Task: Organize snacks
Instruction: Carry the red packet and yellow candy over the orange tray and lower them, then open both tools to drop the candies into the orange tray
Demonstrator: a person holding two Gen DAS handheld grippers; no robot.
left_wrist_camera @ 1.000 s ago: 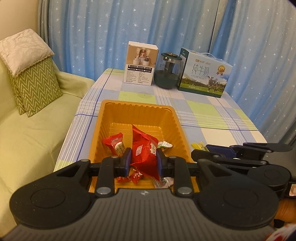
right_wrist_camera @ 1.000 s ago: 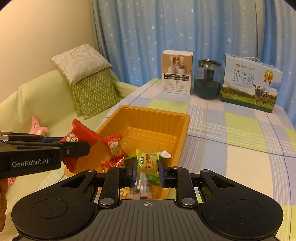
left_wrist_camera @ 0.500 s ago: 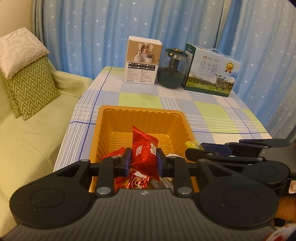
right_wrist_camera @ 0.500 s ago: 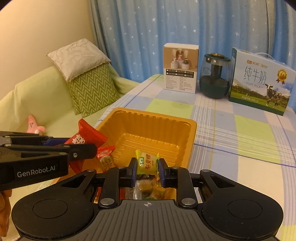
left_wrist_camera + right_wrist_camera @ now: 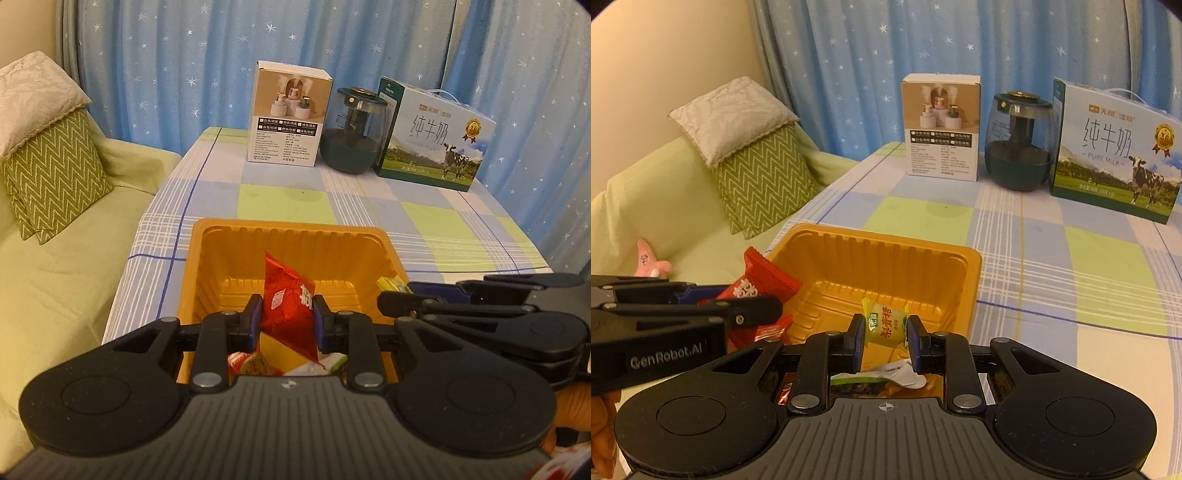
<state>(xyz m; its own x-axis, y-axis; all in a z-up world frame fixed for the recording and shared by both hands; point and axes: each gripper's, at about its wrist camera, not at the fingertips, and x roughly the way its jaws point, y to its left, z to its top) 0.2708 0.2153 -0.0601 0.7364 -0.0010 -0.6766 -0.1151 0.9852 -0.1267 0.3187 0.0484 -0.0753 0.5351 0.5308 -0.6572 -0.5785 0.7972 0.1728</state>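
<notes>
An orange plastic tray (image 5: 288, 236) (image 5: 960, 258) sits on the checked tablecloth near the sofa side. My left gripper (image 5: 287, 314) is shut on a red snack packet (image 5: 286, 295), held over the tray's near half; the same packet (image 5: 757, 284) shows at the left of the right wrist view. My right gripper (image 5: 885, 334) is shut on a yellow-green wrapped candy (image 5: 884, 323), also above the tray. It appears side-on (image 5: 397, 293) in the left wrist view. Several loose wrappers (image 5: 886, 376) lie in the tray beneath both grippers, partly hidden.
At the table's far edge stand a white product box (image 5: 290, 118), a dark green glass humidifier (image 5: 354, 133) and a milk carton box (image 5: 436, 136). A green sofa (image 5: 55, 277) with a zigzag cushion (image 5: 48, 181) lies left. A pink starfish toy (image 5: 646, 256) rests there.
Both grippers have moved forward over the tray and sunk a little, each still holding its snack. The loose wrappers now sit under the gripper bodies.
</notes>
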